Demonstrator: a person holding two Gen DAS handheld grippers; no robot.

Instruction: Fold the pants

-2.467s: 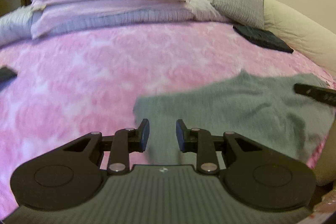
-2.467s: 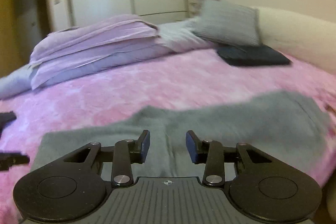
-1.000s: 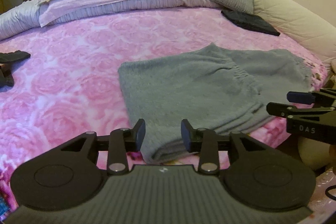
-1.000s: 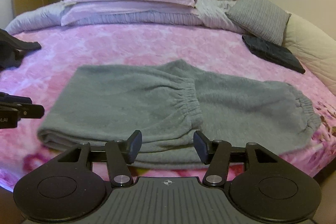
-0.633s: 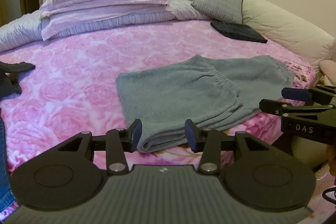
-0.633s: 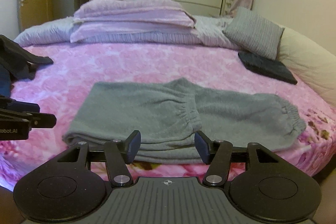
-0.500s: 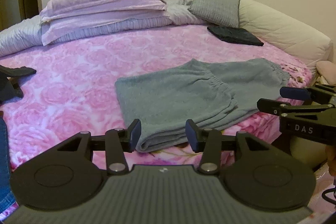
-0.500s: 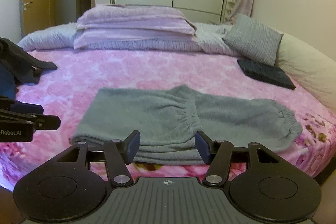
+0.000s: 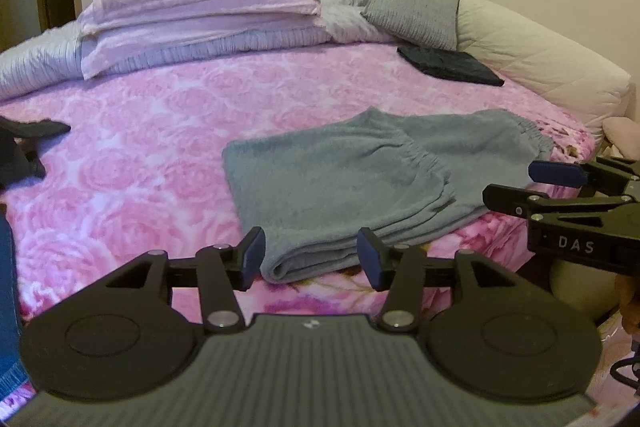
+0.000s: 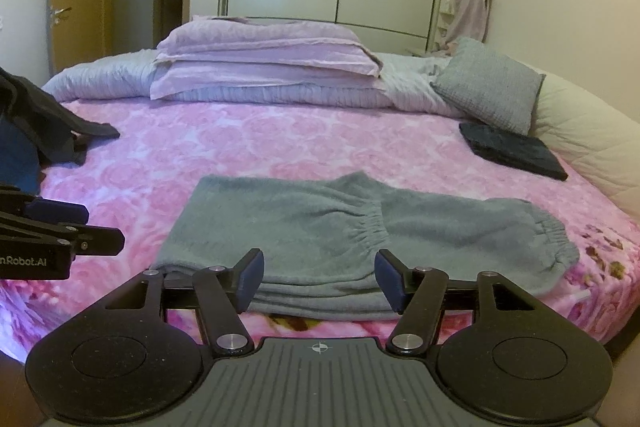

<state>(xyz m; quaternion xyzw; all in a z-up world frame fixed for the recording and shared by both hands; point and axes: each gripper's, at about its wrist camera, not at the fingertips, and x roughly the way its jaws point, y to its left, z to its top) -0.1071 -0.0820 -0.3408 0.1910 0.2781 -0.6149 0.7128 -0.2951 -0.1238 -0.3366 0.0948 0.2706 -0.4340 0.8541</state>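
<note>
Grey fleece pants lie folded over on the pink rose blanket, near the bed's front edge, with the elastic cuffs showing on the right part. My left gripper hovers in front of the fold's near left corner, jaws opening, nothing between them. My right gripper hangs before the pants' front edge, jaws also opening and empty. Each gripper shows at the side of the other's view: the right gripper and the left gripper. Neither touches the cloth.
The pink blanket covers a round bed. Lilac folded bedding and a grey cushion sit at the back. A dark folded garment lies at the right, dark clothes at the left. A cream padded rim borders the right.
Both grippers let go of the pants, drew back from the bed and rose, so the whole folded garment now shows. Their jaws have widened.
</note>
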